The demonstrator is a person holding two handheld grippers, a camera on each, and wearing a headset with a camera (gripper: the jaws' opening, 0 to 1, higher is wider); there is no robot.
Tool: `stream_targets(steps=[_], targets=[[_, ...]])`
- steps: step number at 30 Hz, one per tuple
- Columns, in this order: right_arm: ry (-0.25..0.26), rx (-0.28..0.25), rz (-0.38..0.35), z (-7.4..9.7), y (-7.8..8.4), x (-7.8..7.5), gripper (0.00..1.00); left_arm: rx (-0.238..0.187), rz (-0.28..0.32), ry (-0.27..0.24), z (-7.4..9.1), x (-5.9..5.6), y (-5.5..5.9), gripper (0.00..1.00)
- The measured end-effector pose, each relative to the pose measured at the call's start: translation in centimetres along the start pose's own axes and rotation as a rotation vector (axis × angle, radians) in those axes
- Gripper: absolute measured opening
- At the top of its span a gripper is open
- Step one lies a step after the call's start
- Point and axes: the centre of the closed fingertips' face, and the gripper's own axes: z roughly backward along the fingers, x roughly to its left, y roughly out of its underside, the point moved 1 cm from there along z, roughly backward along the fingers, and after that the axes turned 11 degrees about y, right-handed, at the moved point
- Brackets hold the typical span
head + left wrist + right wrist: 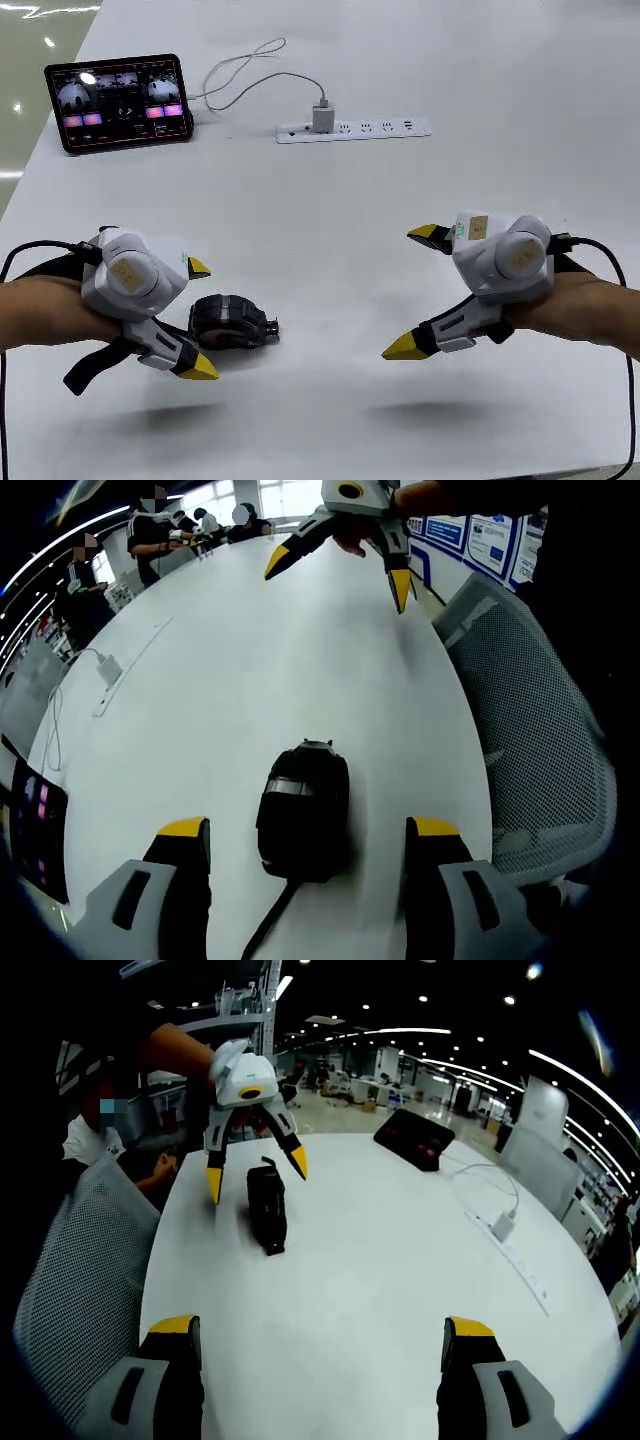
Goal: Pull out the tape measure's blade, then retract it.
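A black tape measure (228, 321) lies on the white table (330, 190), its blade wound in. My left gripper (199, 316) stands open around it, one yellow tip on each side, apart from the case. In the left gripper view the tape measure (303, 810) sits between and just ahead of the open jaws of my left gripper (310, 830). My right gripper (414, 290) hangs open over bare table to the right, nothing between its fingers. In the right gripper view the tape measure (266, 1205) lies far ahead, the left gripper (255, 1171) straddling it.
A tablet (118, 102) stands at the back left. A white power strip (353, 128) with a charger and cable lies at the back middle. A mesh chair (530, 740) stands beside the table edge. People sit at the far end in the left gripper view.
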Motion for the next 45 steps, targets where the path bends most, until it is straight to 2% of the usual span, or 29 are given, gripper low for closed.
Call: stream_targets(steps=[6, 13, 16, 19, 21, 23, 24, 28, 33, 36, 41, 45], targets=[[-0.035, -0.017, 0.024, -1.6, -1.4, 0.9, 0.99, -0.004, -0.012, 0.019, -0.5, -0.3, -1.0, 0.67], [-0.071, -0.015, 0.026, -3.6, -2.2, 1.9, 0.99, 0.002, -0.009, 0.035, -1.3, -0.1, -1.4, 0.57], [-0.083, -0.011, 0.026, -4.3, -2.4, 2.3, 0.99, 0.016, -0.015, 0.045, -1.6, -0.2, -1.4, 0.49], [-0.096, -0.007, 0.020, -4.9, -2.6, 2.6, 0.99, 0.028, -0.018, 0.041, -1.9, 0.0, -1.3, 0.46], [-0.118, -0.010, 0.017, -5.3, -2.9, 3.0, 0.99, 0.051, -0.033, 0.046, -2.0, 0.0, -1.1, 0.42], [-0.131, -0.006, 0.039, -5.5, -3.0, 3.3, 0.99, 0.075, -0.070, 0.001, -1.9, 0.8, -0.9, 0.34], [-0.138, -0.005, 0.050, -5.7, -3.0, 3.5, 0.99, 0.076, -0.063, 0.015, -2.2, 0.5, -0.8, 0.33], [-0.149, 0.013, 0.109, -6.5, -2.6, 3.8, 0.90, 0.111, -0.049, 0.025, -2.5, 0.7, -0.7, 0.32], [-0.159, 0.015, 0.118, -7.1, -2.5, 3.8, 0.84, 0.105, -0.038, 0.030, -2.5, 0.7, -0.6, 0.32], [-0.165, 0.010, 0.107, -7.5, -2.7, 3.9, 0.79, 0.116, -0.043, 0.016, -2.7, 0.5, -0.6, 0.32], [-0.164, 0.000, 0.103, -8.5, -3.3, 4.3, 0.73, 0.120, -0.050, -0.003, -2.6, 0.8, -0.4, 0.32], [-0.192, -0.003, 0.114, -9.5, -3.4, 5.3, 0.64, 0.113, -0.043, -0.004, -2.6, 0.8, -0.3, 0.32]])
